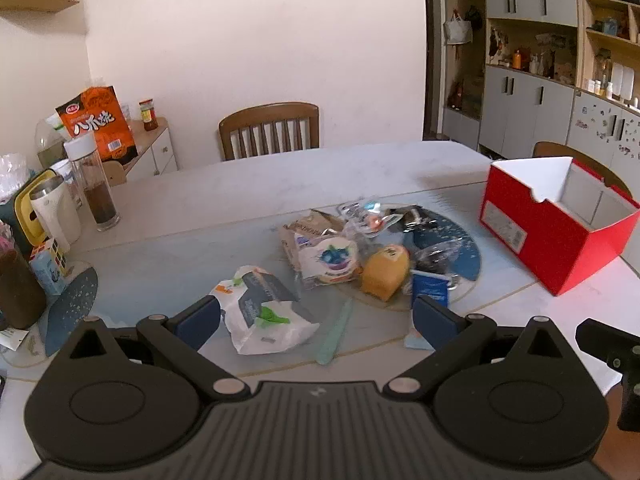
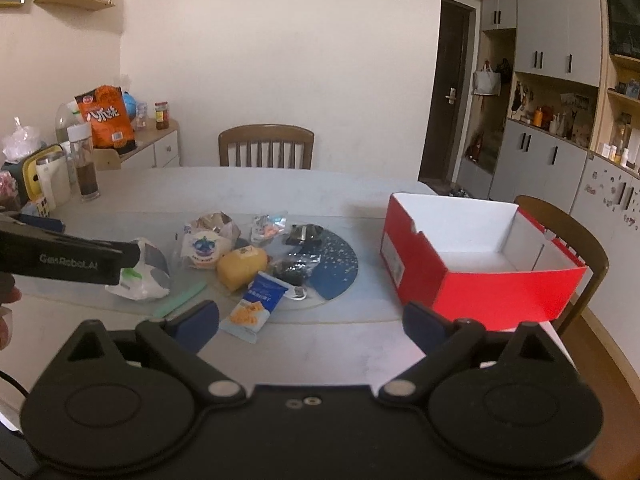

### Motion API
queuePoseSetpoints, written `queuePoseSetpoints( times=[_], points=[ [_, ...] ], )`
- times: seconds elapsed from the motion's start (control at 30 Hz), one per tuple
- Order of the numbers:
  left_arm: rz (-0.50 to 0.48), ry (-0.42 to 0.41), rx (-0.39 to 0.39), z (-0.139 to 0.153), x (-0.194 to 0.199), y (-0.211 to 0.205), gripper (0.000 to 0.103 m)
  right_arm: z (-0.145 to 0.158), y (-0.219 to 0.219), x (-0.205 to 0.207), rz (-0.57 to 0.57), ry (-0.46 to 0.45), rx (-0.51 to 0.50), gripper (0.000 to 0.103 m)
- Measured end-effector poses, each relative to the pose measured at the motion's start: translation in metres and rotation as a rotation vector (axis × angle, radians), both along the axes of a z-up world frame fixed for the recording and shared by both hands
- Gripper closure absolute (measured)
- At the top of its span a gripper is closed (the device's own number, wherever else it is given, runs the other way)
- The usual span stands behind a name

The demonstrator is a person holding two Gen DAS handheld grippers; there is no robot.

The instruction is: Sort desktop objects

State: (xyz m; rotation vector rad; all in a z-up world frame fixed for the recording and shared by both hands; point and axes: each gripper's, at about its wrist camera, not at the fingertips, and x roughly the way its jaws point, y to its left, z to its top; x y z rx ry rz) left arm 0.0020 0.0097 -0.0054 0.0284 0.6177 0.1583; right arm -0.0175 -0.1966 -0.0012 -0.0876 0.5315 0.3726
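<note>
Now the left gripper (image 1: 316, 318) hangs with jaws spread wide and empty, the white-and-grey snack bag (image 1: 266, 314) lying right between its fingertips, long axis slanting away toward the red box (image 1: 560, 228). Equally wide and empty, the right gripper (image 2: 310, 320) sits nearer that box.

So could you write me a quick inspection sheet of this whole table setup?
Surface: pale table, glass mat under the snacks.
Job's things: snack packets heaped mid-table; red box open, nothing seen inside.
Clutter: bottle, kettle, orange bag at the left end.
Grippers: left hand-held gripper open above a white packet; right hand-held gripper open, holding nothing.
Cables: thin black cable, lower left of the right view.
Surroundings: chairs, cabinets.
</note>
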Motion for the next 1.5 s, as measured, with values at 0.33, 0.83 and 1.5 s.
queuePoseSetpoints(
  times=[0.33, 0.83, 1.5],
  points=[
    [0.027, 0.048, -0.006, -0.025, 0.033, 0.041, 0.000, -0.020, 0.048, 0.030, 0.018, 0.045, -0.034, 0.007],
    [-0.003, 0.175, -0.046, -0.077, 0.094, 0.090, 0.001, -0.056, 0.110, 0.088, -0.005, 0.143, -0.093, 0.015],
    [-0.003, 0.255, -0.100, -0.117, 0.126, 0.099, 0.000, -0.105, 0.138, 0.135, -0.044, 0.324, -0.100, 0.024]
  ],
)
